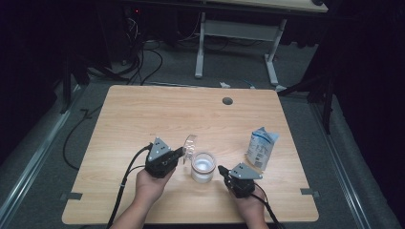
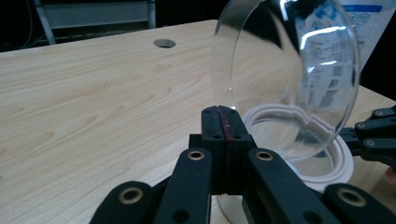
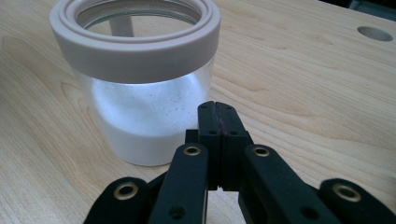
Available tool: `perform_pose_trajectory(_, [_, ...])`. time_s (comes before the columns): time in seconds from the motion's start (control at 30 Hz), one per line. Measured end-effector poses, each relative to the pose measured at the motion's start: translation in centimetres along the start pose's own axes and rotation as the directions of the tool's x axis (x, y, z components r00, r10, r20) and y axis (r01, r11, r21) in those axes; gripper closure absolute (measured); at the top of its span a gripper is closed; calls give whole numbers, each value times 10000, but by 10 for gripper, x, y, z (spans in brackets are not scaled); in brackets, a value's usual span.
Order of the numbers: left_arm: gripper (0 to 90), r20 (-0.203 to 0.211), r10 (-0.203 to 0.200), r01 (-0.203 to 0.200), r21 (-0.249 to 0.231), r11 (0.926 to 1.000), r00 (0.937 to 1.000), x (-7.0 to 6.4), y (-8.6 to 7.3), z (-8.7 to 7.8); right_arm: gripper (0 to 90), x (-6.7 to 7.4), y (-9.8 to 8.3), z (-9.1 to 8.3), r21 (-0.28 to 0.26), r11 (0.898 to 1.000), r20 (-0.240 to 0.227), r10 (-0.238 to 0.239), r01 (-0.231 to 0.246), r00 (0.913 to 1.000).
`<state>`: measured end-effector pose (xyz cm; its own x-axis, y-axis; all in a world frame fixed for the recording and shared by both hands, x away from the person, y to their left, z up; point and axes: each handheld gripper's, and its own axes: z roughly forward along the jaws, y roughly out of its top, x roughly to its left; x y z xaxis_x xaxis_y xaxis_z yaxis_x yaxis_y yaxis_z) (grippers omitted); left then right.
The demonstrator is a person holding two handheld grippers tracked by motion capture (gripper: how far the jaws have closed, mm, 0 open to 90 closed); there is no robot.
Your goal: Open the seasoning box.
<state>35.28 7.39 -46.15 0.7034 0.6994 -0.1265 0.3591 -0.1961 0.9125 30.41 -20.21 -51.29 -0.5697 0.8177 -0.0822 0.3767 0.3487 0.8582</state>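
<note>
Clear lid, one, is standing on edge in our left gripper, whose jaws are clamping its rim, just above the one jar of white powder near the table's front middle. Our right gripper is resting closed and empty just beside the jar. One bag is standing to its right; the far half is lying bare.

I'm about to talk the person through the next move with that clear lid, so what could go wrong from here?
1. The left hand-held gripper pinches the clear lid only by its edge; it could slip or pivot out.
2. The open jar holds white powder; a knock from the lid or the shut right hand-held gripper beside it could tip it and spill.
3. The blue and white pouch stands upright nearby and could topple.
</note>
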Motion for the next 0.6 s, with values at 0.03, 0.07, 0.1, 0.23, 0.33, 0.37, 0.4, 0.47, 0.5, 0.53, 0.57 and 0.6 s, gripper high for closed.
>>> perform_pose_trajectory(0.03, [900,30,0,0,15,10000,10000,-1,0,0,900,0,0,0,-9,10000,3,27,-27,10000])
perform_pose_trajectory(0.07, [900,42,-7,7,0,10000,10000,-2,-1,1,900,0,0,-1,-16,10000,10,78,-78,10000])
perform_pose_trajectory(0.1, [900,50,-5,5,-3,10000,10000,-2,-1,2,900,0,0,-1,-20,10000,2,85,-85,10000])
perform_pose_trajectory(0.23, [900,69,32,-32,25,10000,10000,-3,-2,2,900,0,0,0,-19,10000,-12,8,-8,10000])
perform_pose_trajectory(0.33, [900,70,21,-22,35,10000,10000,-3,-2,3,900,0,0,0,3,10000,-8,28,-28,10000])
perform_pose_trajectory(0.37, [900,58,24,-25,39,10000,10000,-3,-2,3,900,0,-1,0,4,10000,-2,39,-39,10000])
perform_pose_trajectory(0.4, [900,53,7,-7,27,10000,10000,-2,-2,2,900,0,-1,0,-2,10000,-2,44,-44,10000])
perform_pose_trajectory(0.47, [900,22,4,-4,14,10000,10000,-2,-2,1,900,-1,-1,0,20,10000,8,27,-27,10000])
perform_pose_trajectory(0.5, [900,13,7,-7,23,10000,10000,-1,-2,1,900,-1,-1,0,34,10000,-8,30,-30,10000])
perform_pose_trajectory(0.53, [900,5,-11,11,28,10000,10000,-1,-3,1,900,0,-1,0,19,10000,10,40,-40,10000])
perform_pose_trajectory(0.57, [900,-9,-16,16,56,10000,10000,-1,-3,1,900,0,-1,0,20,10000,9,34,-34,10000])
perform_pose_trajectory(0.6, [900,-88,8,-8,67,10000,10000,0,-3,0,900,0,-1,0,15,10000,-3,42,-42,10000])
